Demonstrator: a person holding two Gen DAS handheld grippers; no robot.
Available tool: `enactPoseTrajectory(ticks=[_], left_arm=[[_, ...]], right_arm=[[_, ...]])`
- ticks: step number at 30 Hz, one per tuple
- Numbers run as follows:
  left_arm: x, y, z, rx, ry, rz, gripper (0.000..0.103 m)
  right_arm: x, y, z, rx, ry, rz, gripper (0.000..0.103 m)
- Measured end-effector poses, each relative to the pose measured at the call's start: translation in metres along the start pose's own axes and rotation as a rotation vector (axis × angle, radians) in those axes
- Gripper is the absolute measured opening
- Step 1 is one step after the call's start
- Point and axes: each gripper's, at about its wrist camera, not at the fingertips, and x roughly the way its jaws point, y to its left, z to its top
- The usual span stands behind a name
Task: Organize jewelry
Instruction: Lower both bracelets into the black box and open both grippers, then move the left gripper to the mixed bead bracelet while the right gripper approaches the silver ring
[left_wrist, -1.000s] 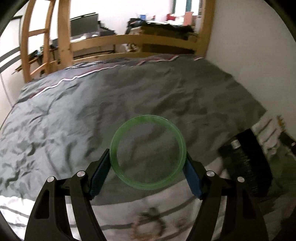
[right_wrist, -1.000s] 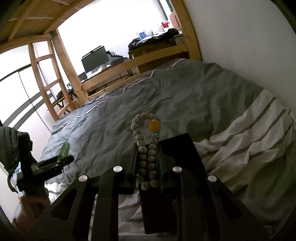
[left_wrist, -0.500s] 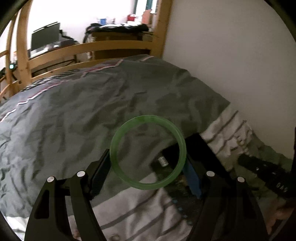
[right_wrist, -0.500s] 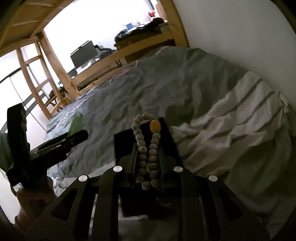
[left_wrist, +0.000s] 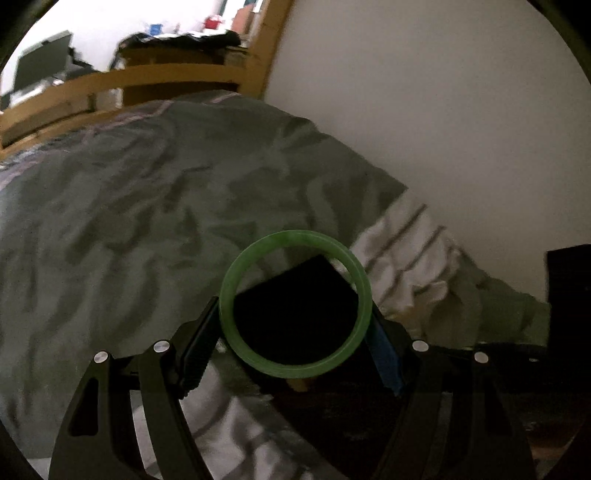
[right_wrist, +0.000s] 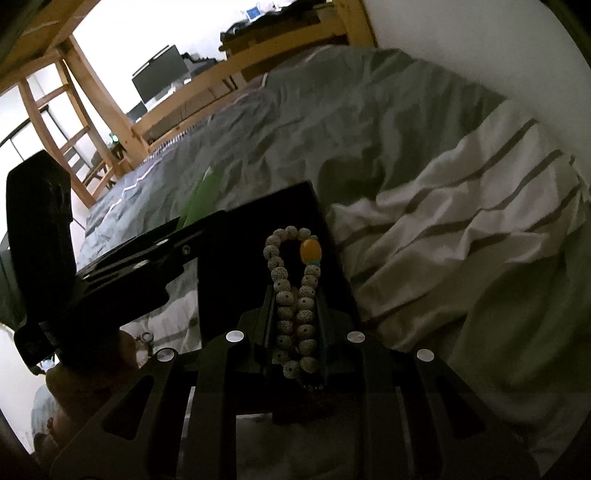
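The left gripper (left_wrist: 295, 332) is standing wide, its two pads pressing the outer rim of a green bangle (left_wrist: 236, 273) from either side. The ring is facing the left wrist camera almost flat-on, its opening toward the lens, and it is hanging above a black box (left_wrist: 295, 314) lying on the bed. In the right wrist view the same bangle (right_wrist: 201, 195) is showing edge-on as a green sliver beyond the left gripper (right_wrist: 177, 236).

The right gripper (right_wrist: 295, 317) is nearly closed, pinching a beaded bracelet (right_wrist: 284, 295) squeezed into a narrow loop. The loop's long axis is running straight out along the fingers, away from the camera, with an orange bead (right_wrist: 310, 250) near the far end. It is hovering over the black box (right_wrist: 258, 229).

The box is sitting on a grey duvet (right_wrist: 351, 110) beside white striped bedding (right_wrist: 461, 221), next to a white wall (left_wrist: 443, 110). A wooden bed frame (right_wrist: 110, 122) and a monitor (right_wrist: 162, 70) are standing beyond. No writing is readable anywhere.
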Motion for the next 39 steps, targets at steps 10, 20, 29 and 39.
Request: enactPoseTrajectory(ticks=[10,20,29,39], left_arm=[[0.016,0.008,-0.006,-0.005,0.051,-0.120,0.073],[-0.013,-0.001,-0.003,0.003,0.020,-0.110,0.089],[-0.095,0.012,0.002,0.017,-0.052,0.065,0.096],[-0.184,0.058,-0.042,0.011,-0.026,0.319,0.097]], right_arm=[[0.031,0.011,-0.010,-0.071,0.103,-0.029,0.031],[0.011,0.004,-0.003,-0.020,-0.021,-0.028,0.073],[-0.030,0.001,0.007,0.024,-0.264,0.052,0.088],[-0.033,0.057,-0.003,-0.158,-0.302,0.089,0.090]])
